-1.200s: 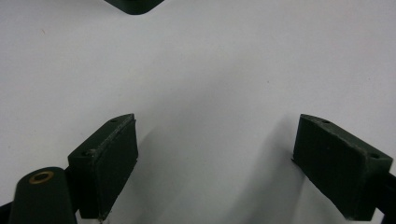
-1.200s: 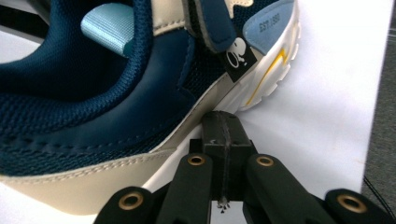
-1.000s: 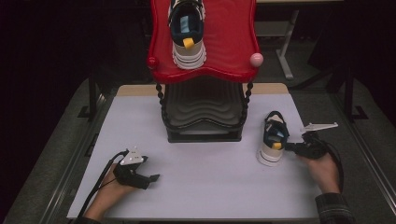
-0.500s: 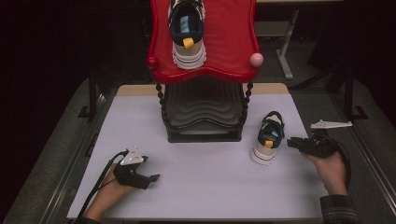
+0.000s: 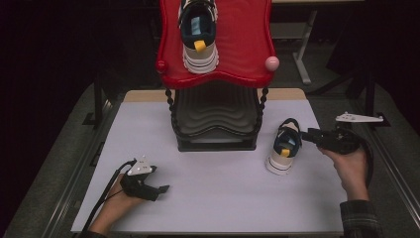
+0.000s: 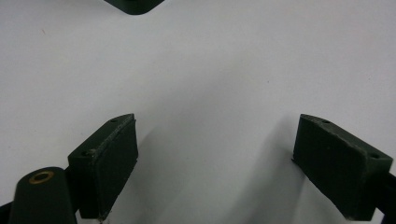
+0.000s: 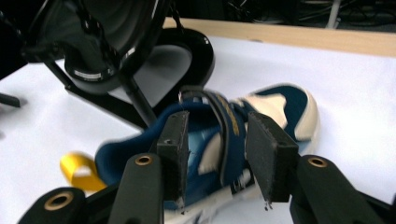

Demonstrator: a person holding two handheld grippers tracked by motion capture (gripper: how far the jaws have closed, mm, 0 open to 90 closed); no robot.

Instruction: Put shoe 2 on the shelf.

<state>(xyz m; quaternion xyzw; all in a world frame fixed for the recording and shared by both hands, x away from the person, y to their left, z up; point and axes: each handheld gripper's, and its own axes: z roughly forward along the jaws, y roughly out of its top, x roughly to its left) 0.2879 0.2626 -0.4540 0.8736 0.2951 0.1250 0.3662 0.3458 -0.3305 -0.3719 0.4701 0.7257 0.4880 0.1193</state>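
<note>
A white table (image 5: 208,198) fills the middle of the high view, with dark floor around it. At its far centre stands a shoe rack (image 5: 216,74): a black ribbed lower shelf and a red wavy-edged upper shelf. On the red shelf sits a sneaker (image 5: 199,34), blue and white with a yellow heel tab.

A second sneaker (image 5: 283,146), matching the first, rests on the table just right of the rack's base, its heel and yellow tab toward the person.

The right gripper (image 5: 309,136), held in the person's right hand (image 5: 352,168), reaches in from the right to this sneaker's side. In the right gripper view its jaws (image 7: 217,154) stand a little apart around the blue collar and strap; whether the pads actually press the shoe cannot be told.

The left gripper (image 5: 161,189), held in the left hand (image 5: 114,208), lies at the near left of the table, well apart from both sneakers. In the left gripper view its jaws are spread wide over bare white table, holding nothing.
</note>
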